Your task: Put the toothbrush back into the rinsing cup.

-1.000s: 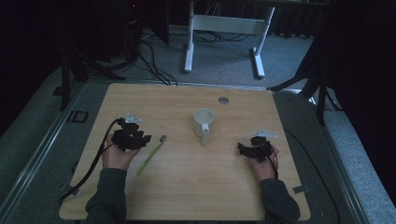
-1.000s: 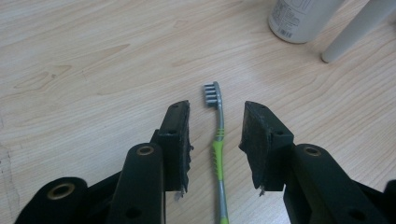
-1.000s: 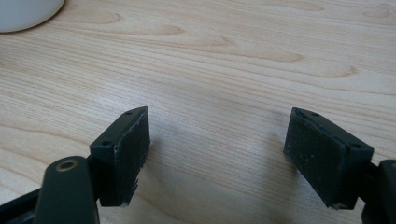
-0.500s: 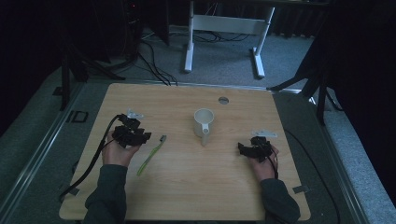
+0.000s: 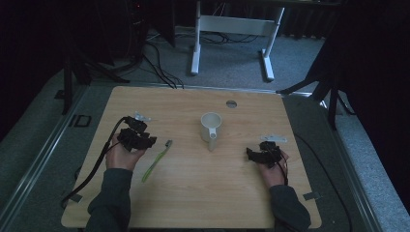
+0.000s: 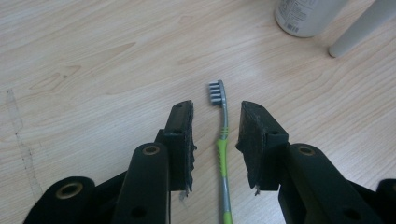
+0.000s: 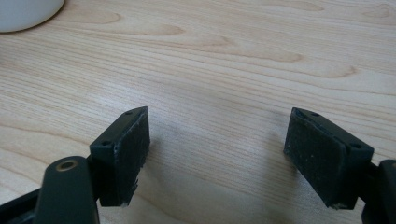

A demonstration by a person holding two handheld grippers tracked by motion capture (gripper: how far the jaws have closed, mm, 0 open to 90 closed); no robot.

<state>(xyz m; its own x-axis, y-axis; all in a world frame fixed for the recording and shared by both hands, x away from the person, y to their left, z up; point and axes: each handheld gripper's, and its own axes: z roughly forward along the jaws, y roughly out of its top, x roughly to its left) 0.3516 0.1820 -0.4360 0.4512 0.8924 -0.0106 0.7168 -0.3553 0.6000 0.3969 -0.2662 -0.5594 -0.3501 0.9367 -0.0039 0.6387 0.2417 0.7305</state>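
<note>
The left gripper (image 6: pixel 215 140) hangs low over the table (image 5: pixel 193 193), jaws parted on either side of the green toothbrush (image 6: pixel 223 158), likely lined up to pinch its handle. The toothbrush lies flat at the left, with the white mug (image 5: pixel 211 126) standing mid-table. The right gripper (image 7: pixel 217 154) rests wide open and empty, near the right edge.

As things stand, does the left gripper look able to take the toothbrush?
Probably yes. The left gripper has its jaws open on either side of the toothbrush, which lies flat on the table, with nothing between jaws and handle.
</note>
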